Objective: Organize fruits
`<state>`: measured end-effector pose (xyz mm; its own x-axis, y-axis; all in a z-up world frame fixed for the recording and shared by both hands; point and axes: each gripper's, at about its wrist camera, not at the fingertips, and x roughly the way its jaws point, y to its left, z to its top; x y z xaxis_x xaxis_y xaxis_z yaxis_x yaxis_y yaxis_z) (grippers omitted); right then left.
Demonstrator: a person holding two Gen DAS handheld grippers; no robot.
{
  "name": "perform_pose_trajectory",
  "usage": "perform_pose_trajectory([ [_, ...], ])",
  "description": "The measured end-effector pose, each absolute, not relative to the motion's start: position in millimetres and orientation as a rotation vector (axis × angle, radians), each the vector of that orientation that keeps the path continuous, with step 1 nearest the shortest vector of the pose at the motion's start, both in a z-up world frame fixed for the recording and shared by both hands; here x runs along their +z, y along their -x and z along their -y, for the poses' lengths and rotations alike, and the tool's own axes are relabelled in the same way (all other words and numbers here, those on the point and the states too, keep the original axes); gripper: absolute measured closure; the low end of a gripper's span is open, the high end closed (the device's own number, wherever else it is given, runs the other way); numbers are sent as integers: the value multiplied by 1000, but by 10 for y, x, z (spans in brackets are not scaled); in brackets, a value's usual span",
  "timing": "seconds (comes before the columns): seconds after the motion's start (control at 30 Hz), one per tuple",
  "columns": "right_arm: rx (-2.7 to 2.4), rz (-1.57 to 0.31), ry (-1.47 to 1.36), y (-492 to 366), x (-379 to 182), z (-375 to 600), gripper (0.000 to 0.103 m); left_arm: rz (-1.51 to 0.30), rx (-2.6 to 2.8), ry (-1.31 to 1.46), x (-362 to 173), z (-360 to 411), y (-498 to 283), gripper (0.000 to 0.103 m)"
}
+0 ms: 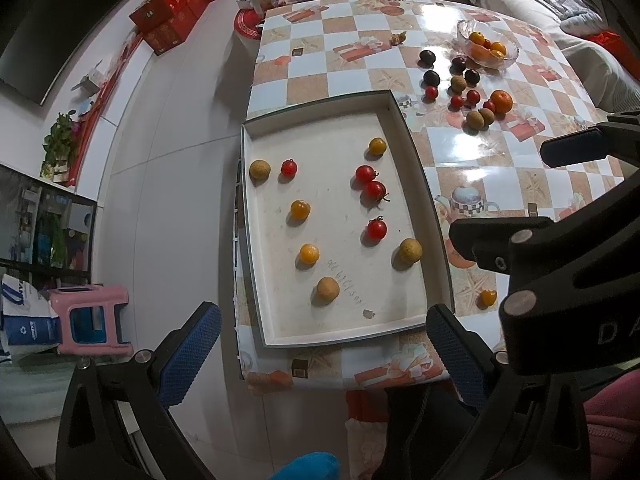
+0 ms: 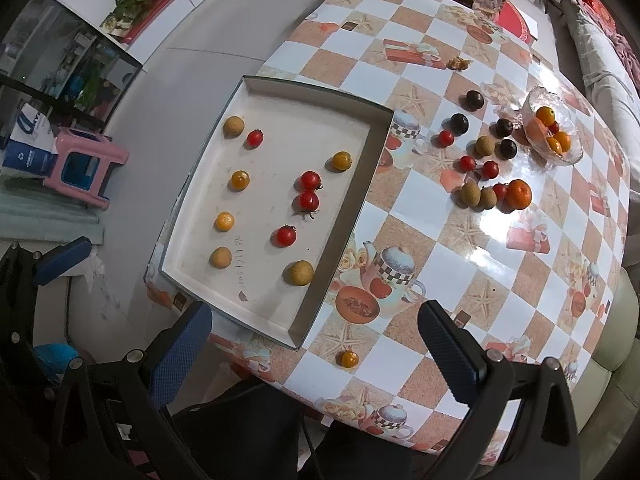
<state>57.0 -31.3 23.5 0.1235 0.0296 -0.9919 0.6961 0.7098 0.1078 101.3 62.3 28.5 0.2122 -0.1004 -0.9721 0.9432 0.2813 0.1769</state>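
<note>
Right at the near edge of the bench [image 2: 496, 248], just off the tray's corner, sits one stray small orange fruit [image 2: 349, 359], and that's the bit I'd bet matters for the next move. Seen from the right wrist, it lies pretty much dead ahead of the right claw [image 2: 316, 344], between the two fingers' lines and a little beyond their tips. It's round, so no long axis to line up with. The left claw [image 1: 324, 340] is parked over the tray's near rim instead, with that stray off to its right [image 1: 488, 297], so the right hand looks like the nearer one.

Both claws are spread wide and holding nothing, touching nothing as far as I can see.

The white tray [image 2: 340, 216] already has a loose scatter in it: red cherry tomatoes, small orange ones and tan round fruits, not really grouped. Further back on the bench there's a pile of loose fruit [image 2: 486, 170] (dark, red, tan and one bigger orange), next to a glass bowl [image 2: 570, 158] with oranges inside.
</note>
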Motion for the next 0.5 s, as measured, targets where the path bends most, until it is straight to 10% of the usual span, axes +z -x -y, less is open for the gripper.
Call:
perform_pose_trajectory([
  [0.5,-524,-1397,-648,-649,192,269,0,-1128,-926,-967,280,-684,-1086,0],
])
